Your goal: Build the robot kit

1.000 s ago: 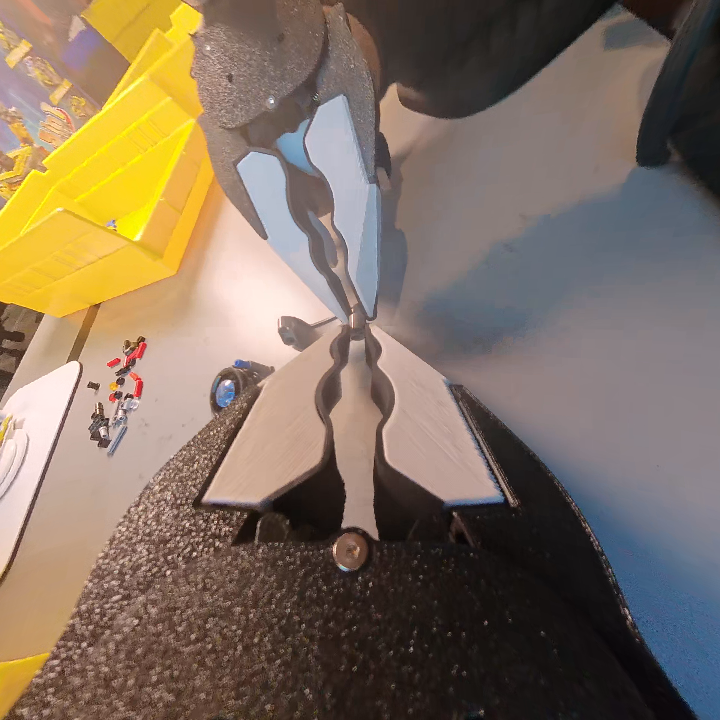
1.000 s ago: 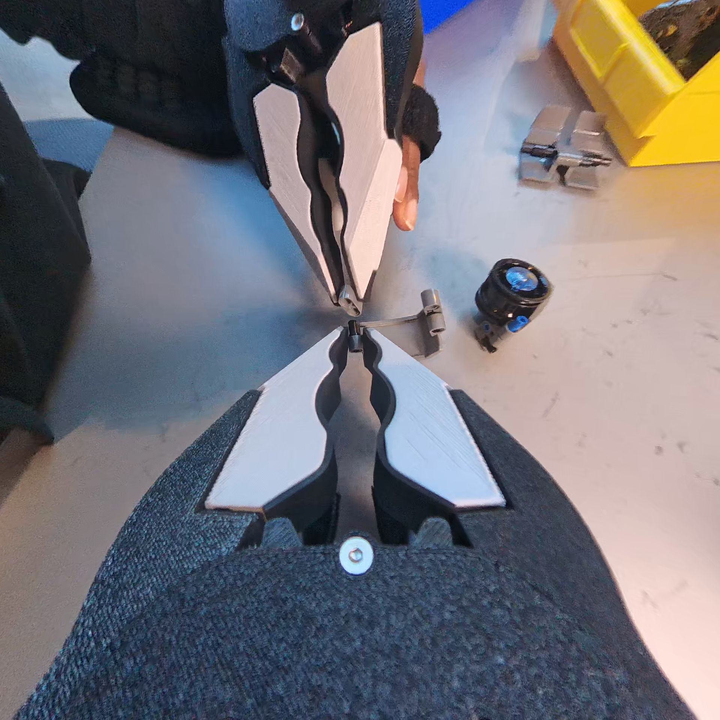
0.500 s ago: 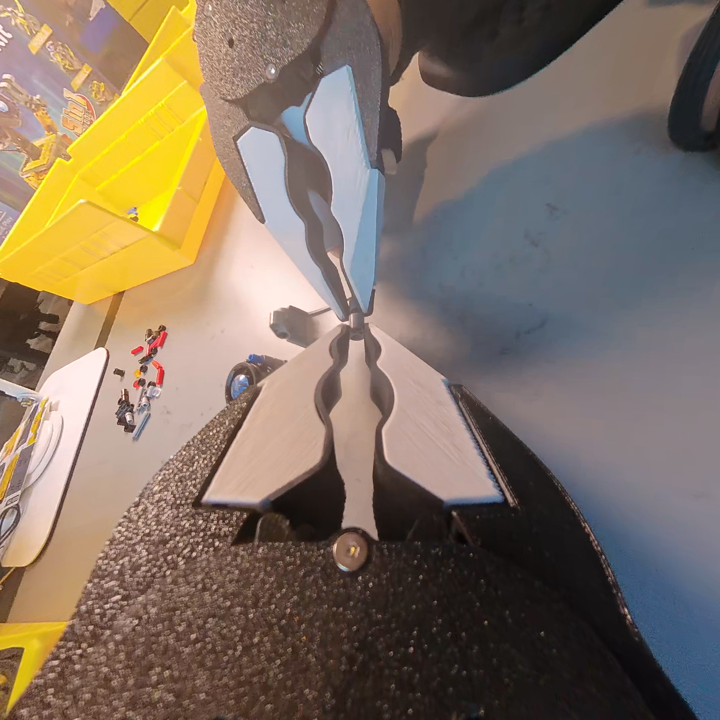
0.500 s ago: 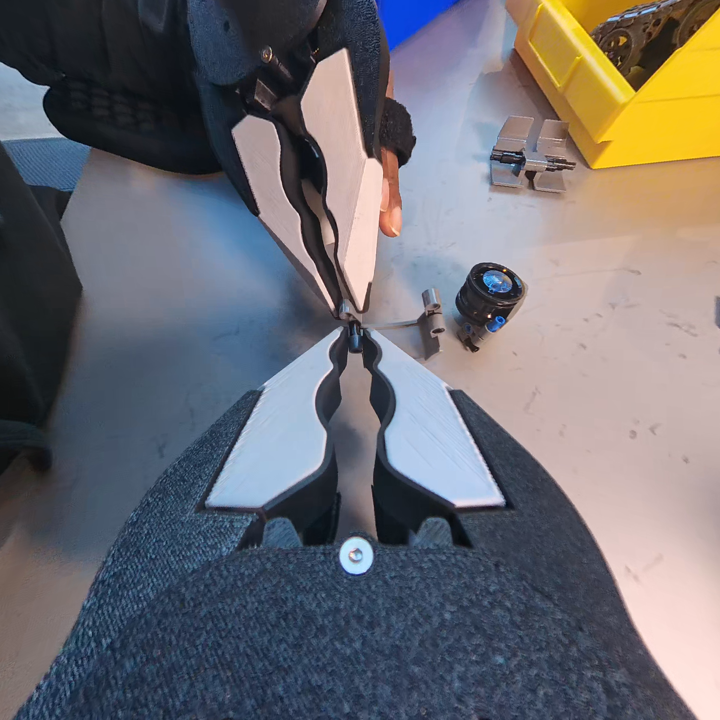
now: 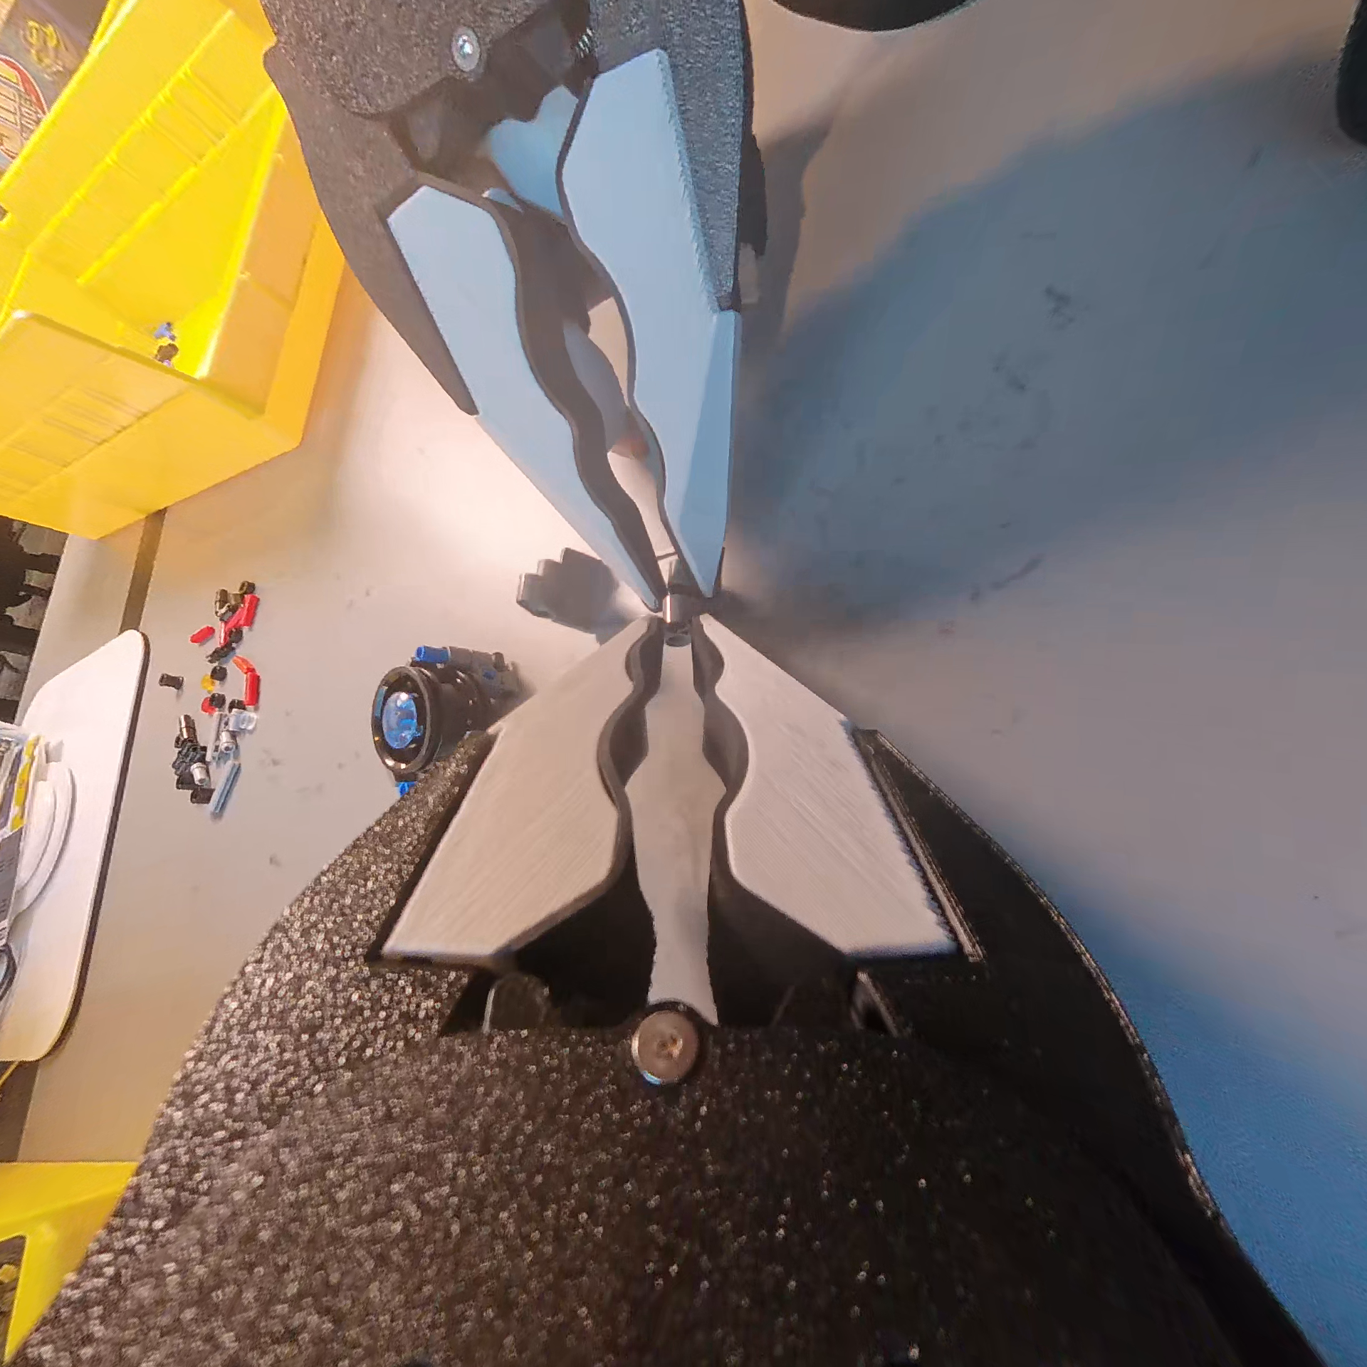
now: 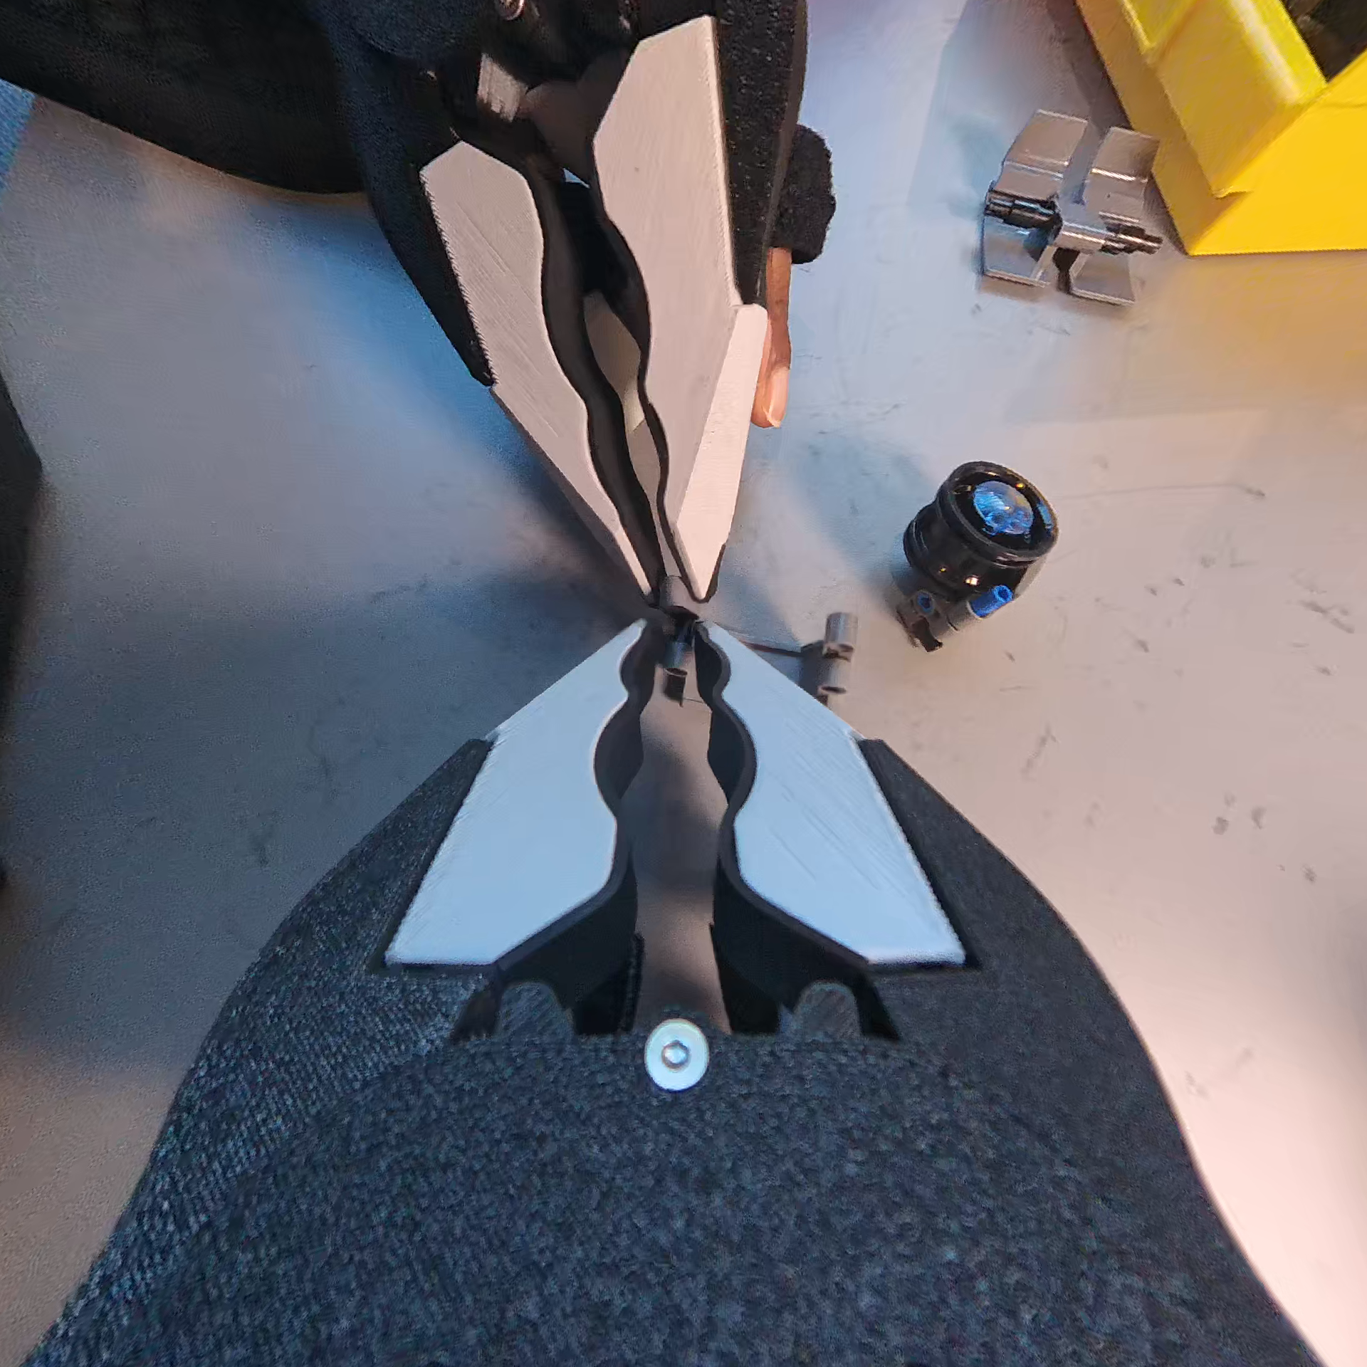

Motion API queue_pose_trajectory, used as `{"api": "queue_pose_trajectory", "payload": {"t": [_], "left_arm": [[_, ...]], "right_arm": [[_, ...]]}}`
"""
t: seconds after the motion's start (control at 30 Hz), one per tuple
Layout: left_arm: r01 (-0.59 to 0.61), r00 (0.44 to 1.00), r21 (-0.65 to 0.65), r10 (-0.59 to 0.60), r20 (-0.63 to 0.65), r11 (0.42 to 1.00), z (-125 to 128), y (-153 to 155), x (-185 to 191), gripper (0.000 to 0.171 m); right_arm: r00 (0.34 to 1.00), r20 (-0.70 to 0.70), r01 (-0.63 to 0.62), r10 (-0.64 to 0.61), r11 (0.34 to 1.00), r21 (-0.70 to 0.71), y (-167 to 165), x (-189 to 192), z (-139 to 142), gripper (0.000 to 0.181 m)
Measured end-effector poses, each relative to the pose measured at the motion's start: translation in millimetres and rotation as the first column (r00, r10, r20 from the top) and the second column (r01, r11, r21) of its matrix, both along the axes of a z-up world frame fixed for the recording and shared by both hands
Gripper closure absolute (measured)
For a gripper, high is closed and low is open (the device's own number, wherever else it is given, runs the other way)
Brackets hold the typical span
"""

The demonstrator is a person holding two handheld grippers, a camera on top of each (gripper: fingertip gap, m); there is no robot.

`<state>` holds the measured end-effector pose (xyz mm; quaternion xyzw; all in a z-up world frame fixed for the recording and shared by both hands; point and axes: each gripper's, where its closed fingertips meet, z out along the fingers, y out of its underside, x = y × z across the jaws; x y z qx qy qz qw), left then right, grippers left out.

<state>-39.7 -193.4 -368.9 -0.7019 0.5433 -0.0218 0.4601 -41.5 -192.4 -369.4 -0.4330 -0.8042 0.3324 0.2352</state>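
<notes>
- Left claw (image 5: 677, 629) pinches a small grey bush (image 5: 674, 608), tips nearly closed.
- Right claw (image 6: 674, 635) clamps a dark pin (image 6: 674, 651), meeting tip-to-tip above the desk (image 6: 1109, 814).
- Judgement: keep both pieces coaxial, press gently.
- Black wheel (image 6: 976, 536) lies right.

Two grippers (image 5: 674, 629) (image 6: 677, 632), one black wheel (image 6: 976, 536), one grey bracket pair (image 6: 1065, 214), one white board (image 5: 66, 836).

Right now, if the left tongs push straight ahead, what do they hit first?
Almost certainly the right tongs: their tips meet the left tongs tip to tip, with a small dark grey piece pinched between them.
</notes>
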Motion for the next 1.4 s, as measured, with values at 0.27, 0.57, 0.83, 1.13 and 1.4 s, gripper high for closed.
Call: {"api": "queue_pose_trajectory", "payload": {"t": [0.27,0.57,0.83,1.13,1.4], "left_arm": [[-0.004,1.000,-0.002,0.004,0.001,1.000,0.0,-0.7,-1.9,0.165],[0.013,1.000,-0.013,-0.013,-0.004,1.000,-3.0,-2.7,1.6,0.165],[0.021,1.000,-0.022,-0.021,0.003,1.000,-4.3,-3.9,2.5,0.165],[0.018,1.000,-0.027,-0.017,0.017,0.999,-3.2,-3.5,2.0,0.165],[0.013,1.000,-0.027,-0.013,0.019,1.000,-3.0,-3.1,1.1,0.165]], "right_arm": [[1.000,-0.010,-0.012,0.012,1.000,0.007,7.8,7.7,6.8,0.160],[1.000,-0.015,-0.003,0.005,0.995,0.100,6.1,5.2,-5.4,0.171],[0.999,-0.045,-0.018,0.022,0.995,0.100,5.7,5.4,-5.1,0.172],[0.997,-0.064,-0.027,0.034,0.995,0.097,7.8,6.1,-4.0,0.166],[0.995,-0.074,-0.060,0.069,0.991,0.119,6.1,9.5,-3.9,0.169]]}}
